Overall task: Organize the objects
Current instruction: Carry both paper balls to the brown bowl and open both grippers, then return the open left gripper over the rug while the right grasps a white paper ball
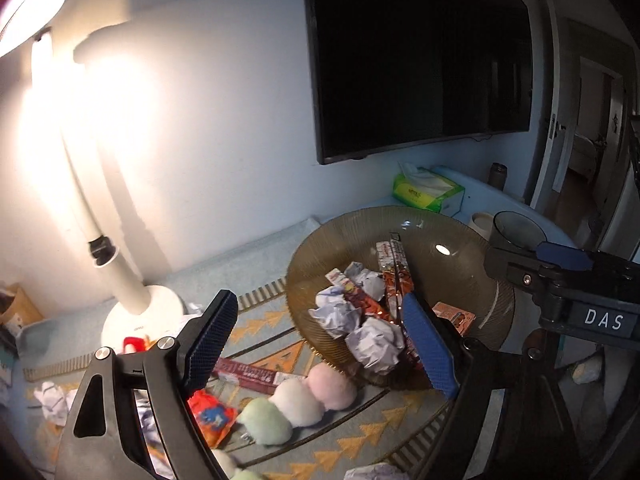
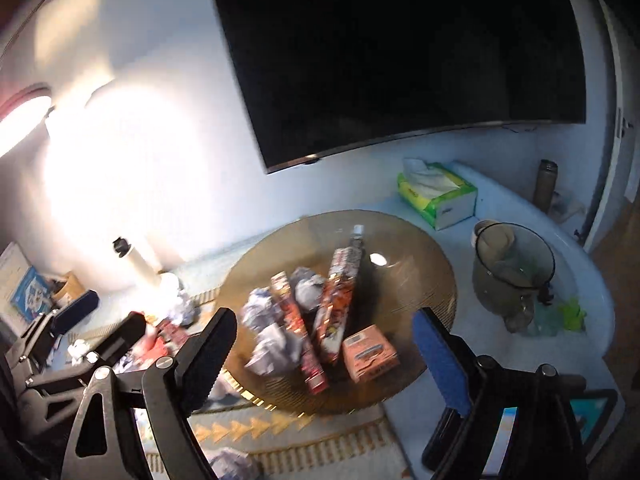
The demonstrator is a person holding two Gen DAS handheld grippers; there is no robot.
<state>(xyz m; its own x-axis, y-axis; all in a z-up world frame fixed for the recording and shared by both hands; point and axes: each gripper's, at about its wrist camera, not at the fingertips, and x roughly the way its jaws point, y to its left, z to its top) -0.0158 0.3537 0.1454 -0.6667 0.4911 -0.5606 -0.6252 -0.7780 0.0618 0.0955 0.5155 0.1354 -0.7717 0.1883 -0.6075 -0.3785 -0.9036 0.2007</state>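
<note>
Left wrist view: left gripper [image 1: 320, 340] gapes empty beside the amber plate [image 1: 320, 248] at centre frame; right gripper [image 2: 336, 352] likewise spread, holding nothing.

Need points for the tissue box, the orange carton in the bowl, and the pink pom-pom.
tissue box [image 2: 438, 196]: right wrist view, on its green top face.
orange carton [image 2: 370, 354]: right wrist view, middle of its top face.
pink pom-pom [image 1: 332, 386]: left wrist view, centre of the fluffy ball.
</note>
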